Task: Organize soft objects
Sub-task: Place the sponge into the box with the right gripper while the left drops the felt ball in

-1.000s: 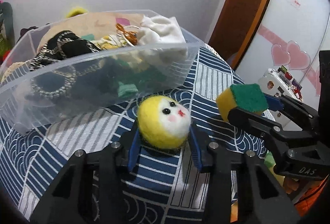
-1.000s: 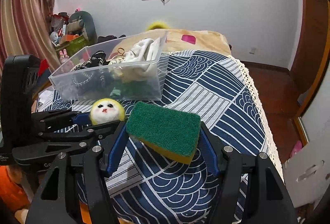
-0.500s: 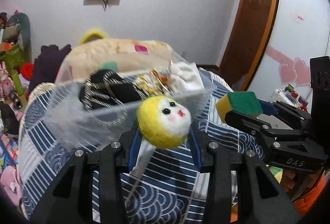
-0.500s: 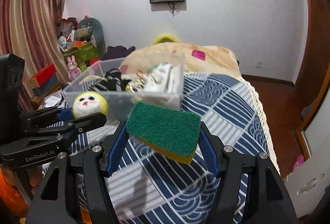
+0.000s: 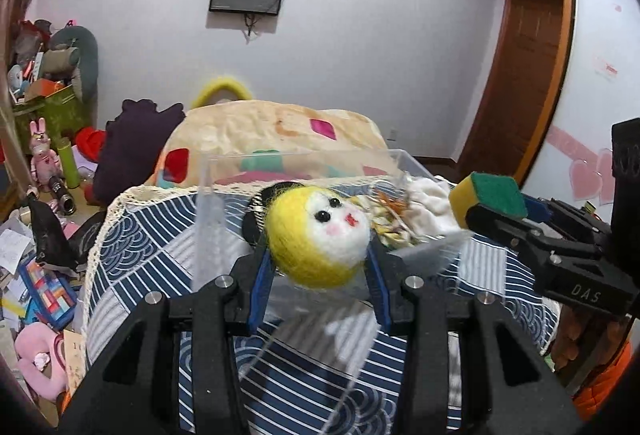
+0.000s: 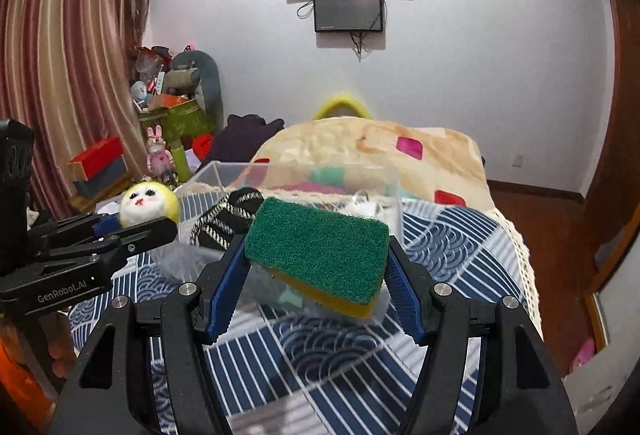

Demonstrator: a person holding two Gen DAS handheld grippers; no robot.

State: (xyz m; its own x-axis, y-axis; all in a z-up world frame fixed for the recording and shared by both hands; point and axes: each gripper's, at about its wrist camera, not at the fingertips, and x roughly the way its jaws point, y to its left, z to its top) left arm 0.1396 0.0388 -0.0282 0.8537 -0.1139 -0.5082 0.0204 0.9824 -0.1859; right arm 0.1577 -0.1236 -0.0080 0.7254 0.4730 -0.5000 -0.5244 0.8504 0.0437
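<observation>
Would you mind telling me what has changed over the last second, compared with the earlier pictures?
Both claws have risen from near the bedspread to about the height of the clear bin's rim, carrying their loads along. Nothing was picked up or let go: the left claw still grips the yellow felt doll head, and the right claw still grips the sponge. The bin's contents look unchanged.

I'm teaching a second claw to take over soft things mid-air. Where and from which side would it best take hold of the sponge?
Probably by the two long edges of the sponge, coming from above or from the far end. The right claw already clamps its short ends, so those are taken. The flat green top faces up and the long sides look free, though the soft foam may squash.
</observation>
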